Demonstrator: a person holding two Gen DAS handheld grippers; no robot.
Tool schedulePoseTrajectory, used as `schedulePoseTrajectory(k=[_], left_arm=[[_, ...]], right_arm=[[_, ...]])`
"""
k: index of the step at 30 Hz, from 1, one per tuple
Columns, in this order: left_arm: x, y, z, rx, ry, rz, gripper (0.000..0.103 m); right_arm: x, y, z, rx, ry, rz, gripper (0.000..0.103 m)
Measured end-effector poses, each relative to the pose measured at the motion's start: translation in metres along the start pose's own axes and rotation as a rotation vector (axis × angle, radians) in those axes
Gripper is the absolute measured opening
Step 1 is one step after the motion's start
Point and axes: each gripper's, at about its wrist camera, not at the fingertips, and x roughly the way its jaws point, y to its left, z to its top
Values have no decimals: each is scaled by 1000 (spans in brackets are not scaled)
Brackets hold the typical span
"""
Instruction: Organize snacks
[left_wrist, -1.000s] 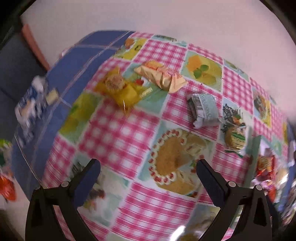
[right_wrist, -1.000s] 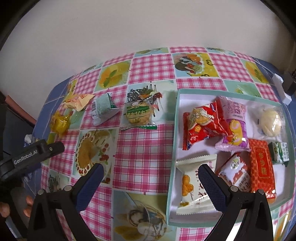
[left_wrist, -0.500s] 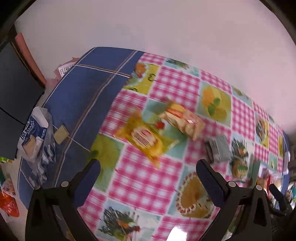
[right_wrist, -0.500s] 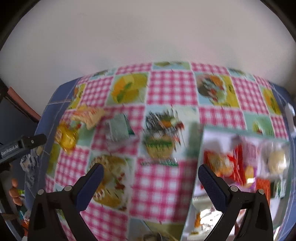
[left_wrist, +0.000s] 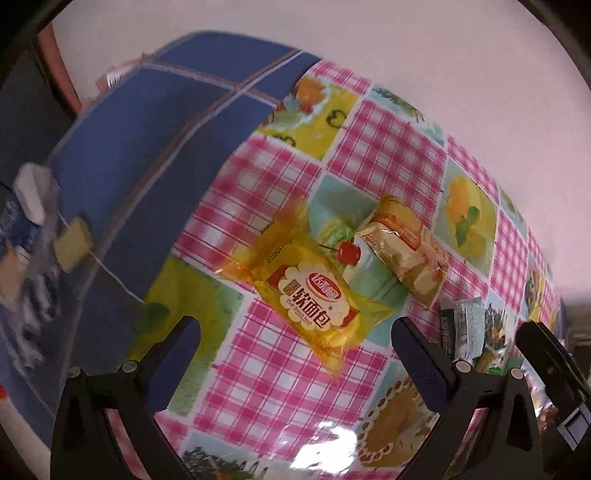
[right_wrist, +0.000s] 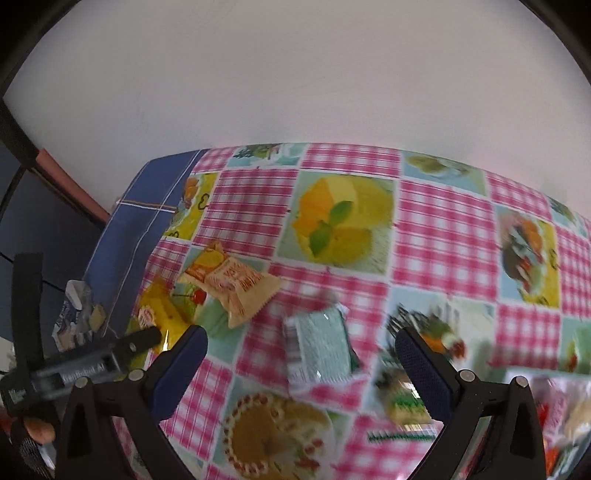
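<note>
A yellow bread packet (left_wrist: 314, 291) lies on the pink checked tablecloth (left_wrist: 280, 384), just ahead of my open, empty left gripper (left_wrist: 295, 343). A beige cracker packet (left_wrist: 402, 247) lies beyond it to the right. In the right wrist view my right gripper (right_wrist: 301, 354) is open and empty above a pale green packet (right_wrist: 321, 354). The cracker packet (right_wrist: 232, 284) and the yellow packet (right_wrist: 157, 314) lie to its left. A green-and-white snack packet (right_wrist: 402, 402) lies by the right finger. The left gripper (right_wrist: 92, 363) shows at the left edge.
A blue cloth (left_wrist: 147, 155) covers the table's left end, with a small yellow block (left_wrist: 72, 243) and a white-blue packet (left_wrist: 22, 229) beyond its edge. A white wall (right_wrist: 295, 81) stands behind the table. Red snacks show blurred at the lower right (right_wrist: 554, 454).
Both grippers have swung left and come closer to the table. The yellow packet is now larger and nearer between the left fingers. The snack tray has slid out of the right wrist view.
</note>
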Motion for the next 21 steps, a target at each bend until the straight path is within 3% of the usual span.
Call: schedulePoseTrajectory(k=[6, 7, 8, 9, 12, 15, 21], left_arm=[[14, -1, 4, -10, -7, -49, 102], [16, -2, 4, -7, -10, -46, 97], [18, -2, 5, -4, -15, -42, 85], [20, -2, 7, -3, -15, -50, 83], [28, -1, 13, 7, -6, -73, 82], [28, -1, 14, 52, -26, -48, 76], [33, 7, 27, 57, -44, -51, 75]], right_arm=[[36, 20, 18, -51, 28, 6, 98], [40, 22, 19, -52, 32, 7, 96], [46, 25, 21, -55, 38, 11, 94], [50, 28, 22, -58, 44, 16, 93], [66, 35, 28, -63, 66, 23, 91], [76, 40, 31, -68, 73, 55, 89], [92, 56, 34, -117, 88, 75, 86]])
